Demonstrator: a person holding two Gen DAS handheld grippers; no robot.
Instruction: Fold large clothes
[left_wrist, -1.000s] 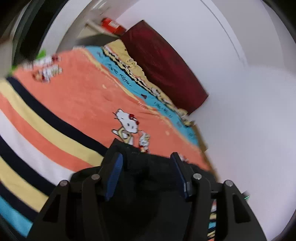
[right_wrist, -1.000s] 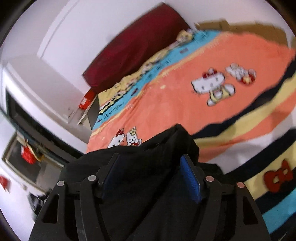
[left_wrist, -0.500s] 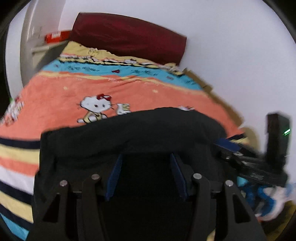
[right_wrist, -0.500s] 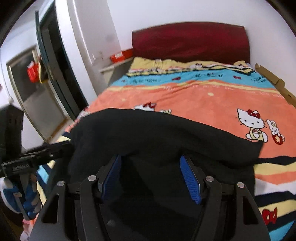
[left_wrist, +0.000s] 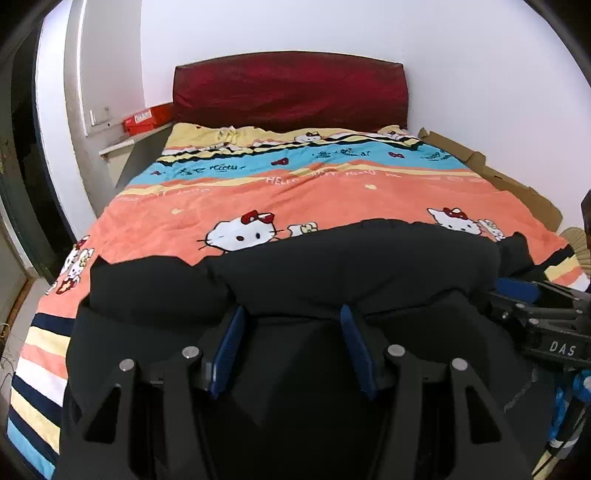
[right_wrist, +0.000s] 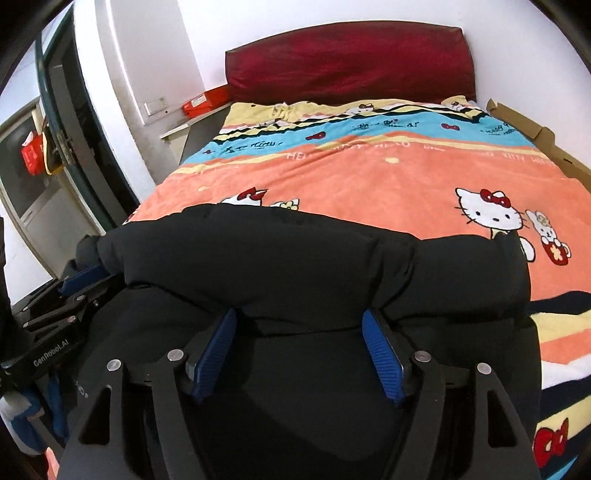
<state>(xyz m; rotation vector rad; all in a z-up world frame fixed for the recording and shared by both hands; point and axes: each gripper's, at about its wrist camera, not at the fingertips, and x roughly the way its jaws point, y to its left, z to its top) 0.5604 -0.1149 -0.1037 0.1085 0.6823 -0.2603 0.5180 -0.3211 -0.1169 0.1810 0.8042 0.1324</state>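
Black padded garment (left_wrist: 354, 269) on bedspread (left_wrist: 303, 192), two tongs, left tongs (left_wrist: 291, 321) and right tongs (right_wrist: 299, 317) each gripping its fold.

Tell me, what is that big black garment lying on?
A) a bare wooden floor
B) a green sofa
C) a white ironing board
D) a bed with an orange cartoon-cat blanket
D: the black garment is spread over the near end of the bed, on the orange cartoon-cat blanket, with the dark red headboard behind.
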